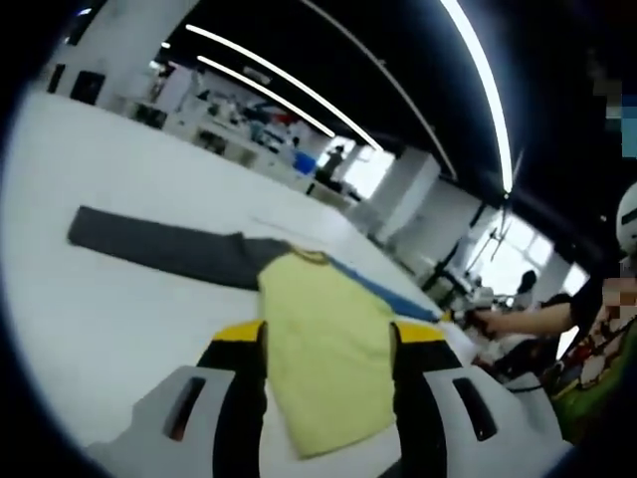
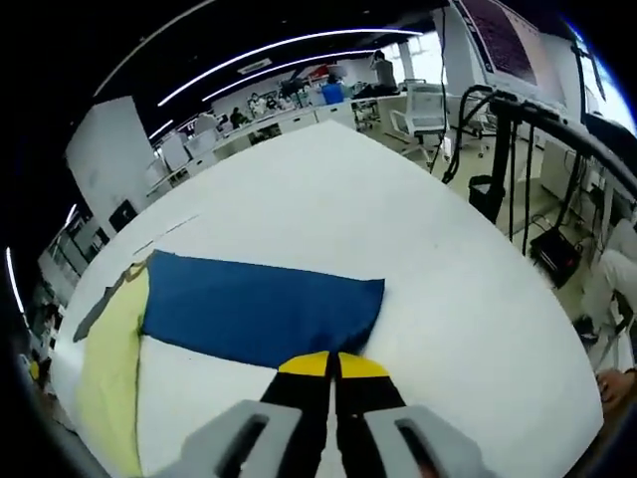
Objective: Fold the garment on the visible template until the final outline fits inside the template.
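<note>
Nearest the lens in the left gripper view, the left tool rises from the bottom with its two black, yellow-tipped jaws standing well apart, and the yellow body of the garment shows in the gap between them. That garment lies flat on the white desk: a yellow torso, a dark grey sleeve stretched out to the left across the desk, and a blue sleeve running away to the right. At the far end of the blue sleeve a person's hand reaches in from the right edge of the view. In the right gripper view, the right tool has its yellow-tipped jaws pressed together, their tips just at the near hem of the blue sleeve; whether any cloth is caught between them cannot be told. The blue sleeve lies spread as a broad band across the desk, joining the yellow torso at the left. Beyond the desk stand rows of work desks under long ceiling lights, with people among them; no container can be made out on the desk itself.
</note>
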A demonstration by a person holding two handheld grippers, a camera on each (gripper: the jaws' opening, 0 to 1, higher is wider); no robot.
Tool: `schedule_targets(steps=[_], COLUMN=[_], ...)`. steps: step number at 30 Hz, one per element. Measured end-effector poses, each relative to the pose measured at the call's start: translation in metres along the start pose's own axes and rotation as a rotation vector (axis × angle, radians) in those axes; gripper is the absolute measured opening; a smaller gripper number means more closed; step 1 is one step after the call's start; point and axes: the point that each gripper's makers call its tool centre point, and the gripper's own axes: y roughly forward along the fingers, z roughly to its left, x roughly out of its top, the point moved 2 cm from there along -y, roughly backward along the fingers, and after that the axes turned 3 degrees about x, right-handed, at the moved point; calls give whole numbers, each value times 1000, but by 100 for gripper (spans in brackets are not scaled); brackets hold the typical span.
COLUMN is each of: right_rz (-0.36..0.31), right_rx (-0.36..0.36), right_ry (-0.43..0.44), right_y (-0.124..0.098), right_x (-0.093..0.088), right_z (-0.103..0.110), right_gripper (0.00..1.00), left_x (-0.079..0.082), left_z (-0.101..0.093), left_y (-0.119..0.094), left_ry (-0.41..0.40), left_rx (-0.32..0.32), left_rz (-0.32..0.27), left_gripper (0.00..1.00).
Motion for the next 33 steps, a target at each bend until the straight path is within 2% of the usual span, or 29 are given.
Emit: schedule_targets(steps=[3,7,11,13,17,24,32,33], right_rz=[-28,-62,-61,-62,-60,-52,-26,-26], right_rx=[45,147,224,242,322,441,531,533], right_ry=[-41,-101,-183,-196,-220,-256,-320,-321], right_y=[0,2,9,13,21,38,55,56], right_x=[18,50,68,72,79,91,91,91], right_z=[16,58,96,108,144,193,247,248], right_gripper=[0,0,0,0,0,0,0,0], left_x=[0,-1,-6,-6,-4,-3,-6,-6], left_z=[1,1,-3,-6,-10,-11,-10,-9], left_y=[0,4,6,6,3,6,7,7], left_ry=[5,-1,57,76,172,168,181,180], left_rx=[4,3,10,11,33,28,32,30], left_rz=[1,-8,27,35,52,29,37,35], left_gripper=[45,44,45,44,45,44,43,43])
